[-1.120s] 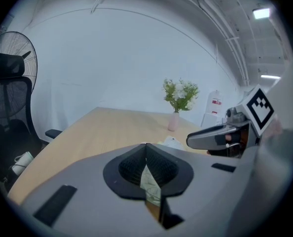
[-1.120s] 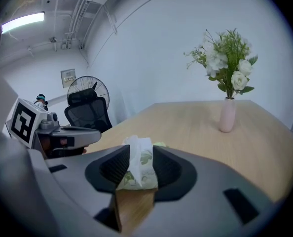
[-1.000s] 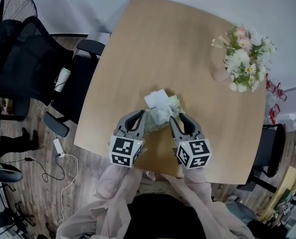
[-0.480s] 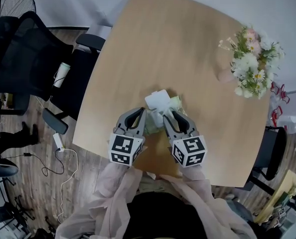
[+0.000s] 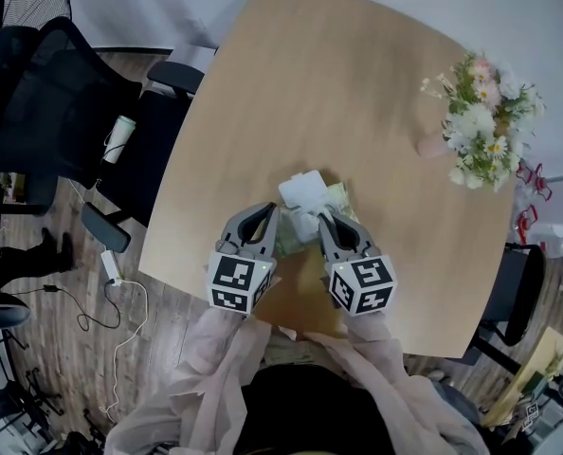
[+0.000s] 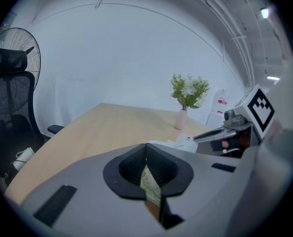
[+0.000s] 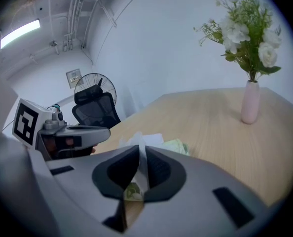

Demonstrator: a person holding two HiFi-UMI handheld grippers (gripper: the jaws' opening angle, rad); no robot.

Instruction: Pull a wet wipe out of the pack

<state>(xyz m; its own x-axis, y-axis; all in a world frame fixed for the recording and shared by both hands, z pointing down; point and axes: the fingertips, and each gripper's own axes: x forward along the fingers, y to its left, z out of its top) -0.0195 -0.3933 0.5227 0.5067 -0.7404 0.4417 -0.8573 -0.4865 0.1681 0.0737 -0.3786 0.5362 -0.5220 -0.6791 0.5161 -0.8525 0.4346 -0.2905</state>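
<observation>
since a second ago the right gripper (image 5: 321, 218) has been sliding toward 9 o'clock, off the outer edge of the pack (image 5: 335, 197) and over its middle. its jaws, wide then, are now closing. the left gripper (image 5: 265, 218) is keeping its place.

going left to right in the head view, a black office chair (image 5: 49, 102) and a fan (image 5: 21, 3) are standing off the 9 to 10 o'clock side of the table (image 5: 338, 83), with a cable (image 5: 111, 320) trailing on the floor beneath. the person's sleeves (image 5: 215, 349) are reaching in from 6 o'clock, and both grippers are pointing toward 12 o'clock near that edge.

the left gripper is clamping the pack's near left edge. in the left gripper view its jaws are sitting almost together, with green printed film (image 6: 151, 186) showing in the slit. the pack is lying flat on the table between the two grippers.

a crumpled wet wipe (image 5: 305, 221) is sticking up from the pack's middle. at its 12 o'clock a flat white piece (image 5: 299, 188) is lying, lid or sheet i cannot tell.

in the right gripper view the right gripper's jaws are standing narrow. the wet wipe (image 7: 141, 152) is running up between the pads and touching both.

flowers (image 5: 481, 112) in a pink vase (image 5: 422, 145) are standing at 2 o'clock from the pack, well apart.
</observation>
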